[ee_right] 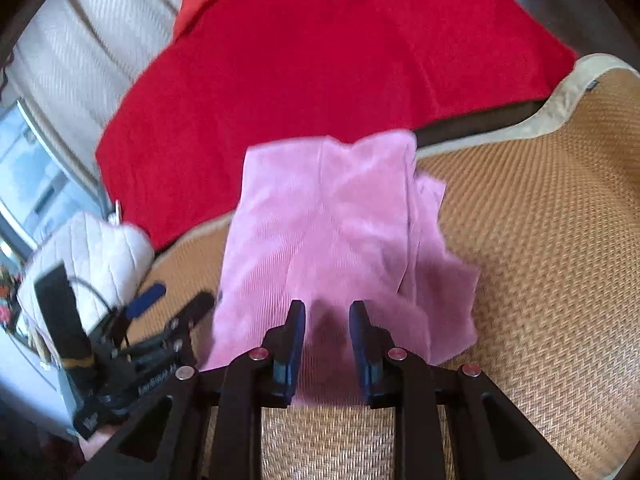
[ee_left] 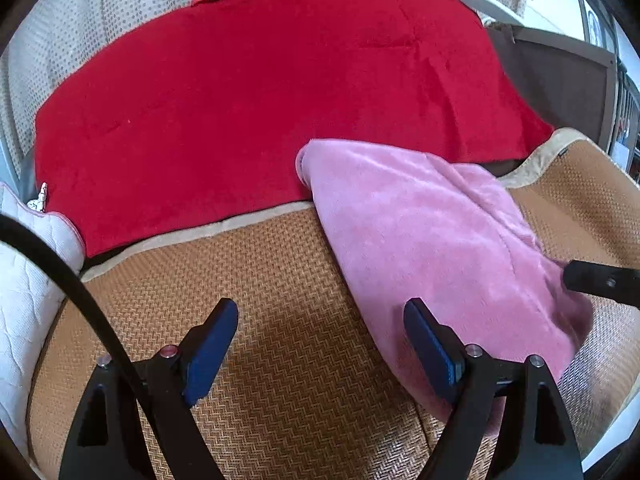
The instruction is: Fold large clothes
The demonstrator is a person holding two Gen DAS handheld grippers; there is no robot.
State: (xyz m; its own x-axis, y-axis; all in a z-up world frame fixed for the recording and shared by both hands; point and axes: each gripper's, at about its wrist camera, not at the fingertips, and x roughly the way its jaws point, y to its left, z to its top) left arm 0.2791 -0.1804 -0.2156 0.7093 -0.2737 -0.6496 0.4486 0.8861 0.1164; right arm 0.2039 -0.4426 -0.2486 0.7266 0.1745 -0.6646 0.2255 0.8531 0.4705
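A pink fleece garment (ee_left: 432,236) lies folded on a woven straw mat (ee_left: 280,340), its far end overlapping a red blanket (ee_left: 260,100). My left gripper (ee_left: 320,336) is open and empty over the mat, just left of the garment. In the right wrist view the garment (ee_right: 332,232) lies straight ahead. My right gripper (ee_right: 327,332) is open with a narrow gap, its blue pads (ee_right: 296,336) over the garment's near edge and holding nothing. The right gripper's tip also shows in the left wrist view (ee_left: 600,280). The left gripper shows at the left of the right wrist view (ee_right: 168,304).
The red blanket (ee_right: 320,60) covers the far part of the bed. A white quilted pillow (ee_left: 24,288) lies at the left edge, also in the right wrist view (ee_right: 96,256). The mat (ee_right: 540,240) stretches to the right. Dotted curtains (ee_left: 60,32) hang behind.
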